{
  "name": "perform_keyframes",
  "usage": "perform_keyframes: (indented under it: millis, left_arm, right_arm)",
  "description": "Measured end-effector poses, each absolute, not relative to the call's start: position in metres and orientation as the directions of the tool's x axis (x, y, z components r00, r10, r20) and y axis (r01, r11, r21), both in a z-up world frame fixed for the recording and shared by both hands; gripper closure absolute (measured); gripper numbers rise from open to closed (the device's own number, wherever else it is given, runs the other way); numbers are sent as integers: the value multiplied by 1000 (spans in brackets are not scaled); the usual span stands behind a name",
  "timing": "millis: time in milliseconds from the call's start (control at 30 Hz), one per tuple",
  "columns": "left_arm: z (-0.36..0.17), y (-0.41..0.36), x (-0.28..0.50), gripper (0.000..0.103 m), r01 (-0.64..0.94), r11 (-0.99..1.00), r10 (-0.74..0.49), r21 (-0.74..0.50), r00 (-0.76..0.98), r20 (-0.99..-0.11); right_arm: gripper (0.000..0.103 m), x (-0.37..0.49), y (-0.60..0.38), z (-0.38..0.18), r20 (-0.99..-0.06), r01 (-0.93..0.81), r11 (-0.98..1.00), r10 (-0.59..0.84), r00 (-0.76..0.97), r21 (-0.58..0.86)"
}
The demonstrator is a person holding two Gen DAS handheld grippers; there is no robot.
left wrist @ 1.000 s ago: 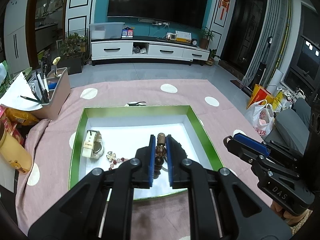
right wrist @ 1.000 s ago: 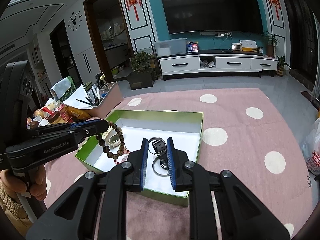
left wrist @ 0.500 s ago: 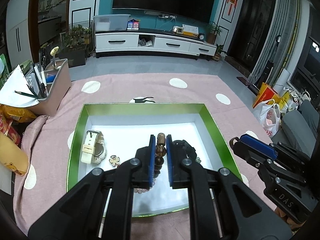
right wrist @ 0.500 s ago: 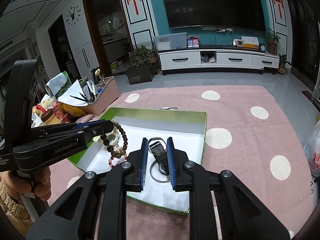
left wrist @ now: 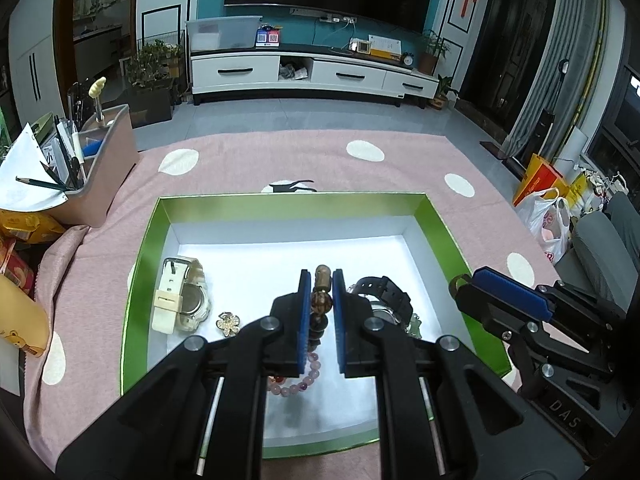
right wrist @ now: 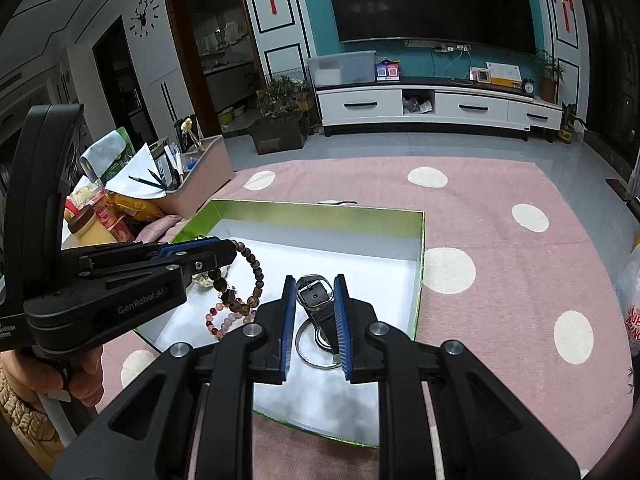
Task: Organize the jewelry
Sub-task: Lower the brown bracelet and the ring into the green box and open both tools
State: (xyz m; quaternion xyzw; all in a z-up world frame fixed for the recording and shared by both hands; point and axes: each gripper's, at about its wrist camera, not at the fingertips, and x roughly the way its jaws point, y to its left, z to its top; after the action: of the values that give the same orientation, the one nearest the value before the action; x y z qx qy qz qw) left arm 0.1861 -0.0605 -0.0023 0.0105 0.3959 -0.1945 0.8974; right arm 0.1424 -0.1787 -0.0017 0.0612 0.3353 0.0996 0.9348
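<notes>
L gripper (left wrist: 319, 312) is clamped on a dark wooden bead bracelet (left wrist: 321, 301); the big bead sits between the blue pads and the rest of the loop hangs below, over the green box (left wrist: 288, 200). From the R wrist cam the same bracelet (right wrist: 256, 276) dangles off the L gripper (right wrist: 224, 254) above the box's near-left part, w/ a pink bead bracelet (right wrist: 224, 320) right under it; can't tell if the two touch.

R gripper (right wrist: 314, 312) is clenched on a black strap w/ a metal buckle (right wrist: 315, 295). The buckle pokes out past the tips and a metal ring (right wrist: 316, 344) hangs below the strap over the box's white floor. In the L wrist cam the R gripper (left wrist: 468, 286) is at the box's right wall, side-on, so its load is barely visible there.

Inside the box:
- cream watch (left wrist: 180, 300), lying near the left wall
- small gold flower piece (left wrist: 229, 323), just right of the cream watch
- pink bead bracelet (left wrist: 294, 376), near-centre, partly hidden by the L gripper
- black watch (left wrist: 384, 296), right of centre, behind the L gripper's right finger

Box sits on a pink cloth w/ white dots (right wrist: 520, 264). A pink pen caddy (left wrist: 100, 168) stands off the box's far-left corner. A person's hand (right wrist: 60, 376) holds the L gripper handle, knit sleeve at the wrist.
</notes>
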Motion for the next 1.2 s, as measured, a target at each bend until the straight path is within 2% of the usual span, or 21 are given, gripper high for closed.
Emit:
perform_keyframes:
  millis: [667, 1200]
  left_arm:
    - [-31, -67, 203, 93, 342, 937, -270, -75, 568, -778]
    - [-46, -67, 207, 93, 337, 941, -216, -25, 543, -811]
  right_arm:
    - [84, 171, -177, -38, -732, -114, 977, 211, 648, 181]
    - [84, 178, -169, -46, -767, -120, 980, 199, 610, 158]
